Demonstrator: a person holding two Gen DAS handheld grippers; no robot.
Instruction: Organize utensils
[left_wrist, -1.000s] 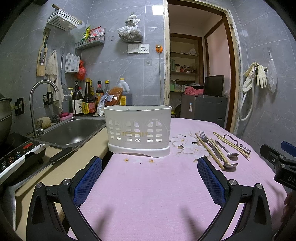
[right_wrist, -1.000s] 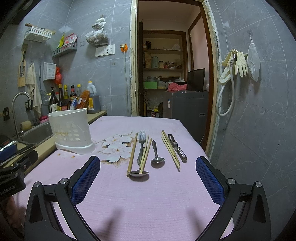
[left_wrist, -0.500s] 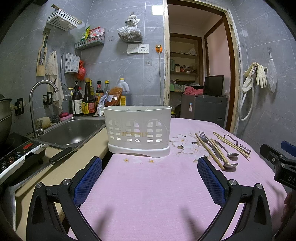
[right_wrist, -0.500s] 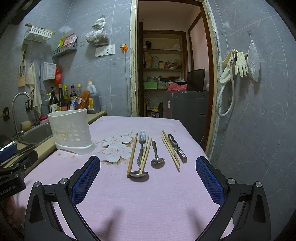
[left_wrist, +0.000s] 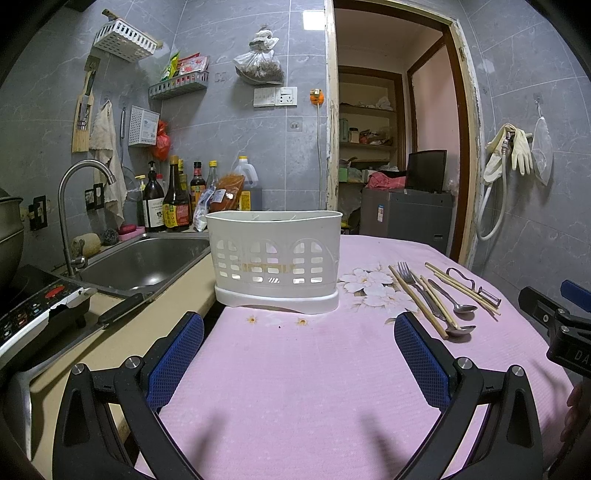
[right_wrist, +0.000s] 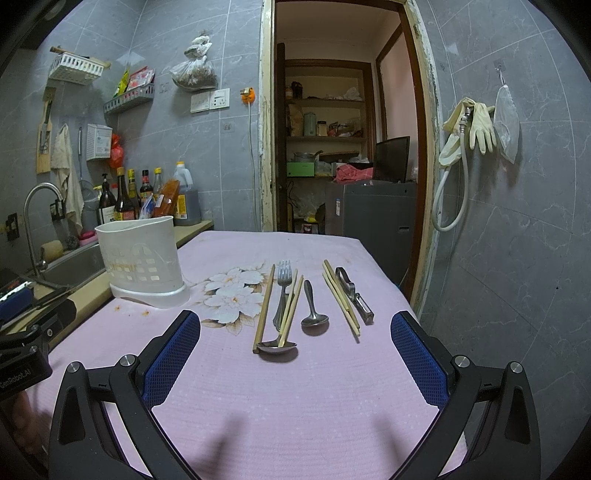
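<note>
We find both sets of jaws spread wide and holding nothing: the left gripper (left_wrist: 299, 349) hangs over the near part of the table, facing the white utensil caddy (left_wrist: 275, 258), and the right gripper (right_wrist: 295, 347) hangs over the same near edge, facing the row of utensils. The table carries a pink cloth (right_wrist: 295, 387) with a white flower print. The caddy stands upright at the table's left edge, just beside the counter and sink (left_wrist: 147, 258); we cannot tell what lies inside it. The utensils lie loose on the cloth toward the table's right side, well apart from the caddy, handles pointing away from us. From left to right we note a single chopstick (right_wrist: 264, 308), a fork (right_wrist: 282, 291), a pair of chopsticks (right_wrist: 291, 306) resting across a large spoon (right_wrist: 277, 346), a smaller spoon (right_wrist: 313, 308), another pair of chopsticks (right_wrist: 340, 297), and a peeler (right_wrist: 355, 296) nearest the right edge. Neither gripper touches any of them.
</note>
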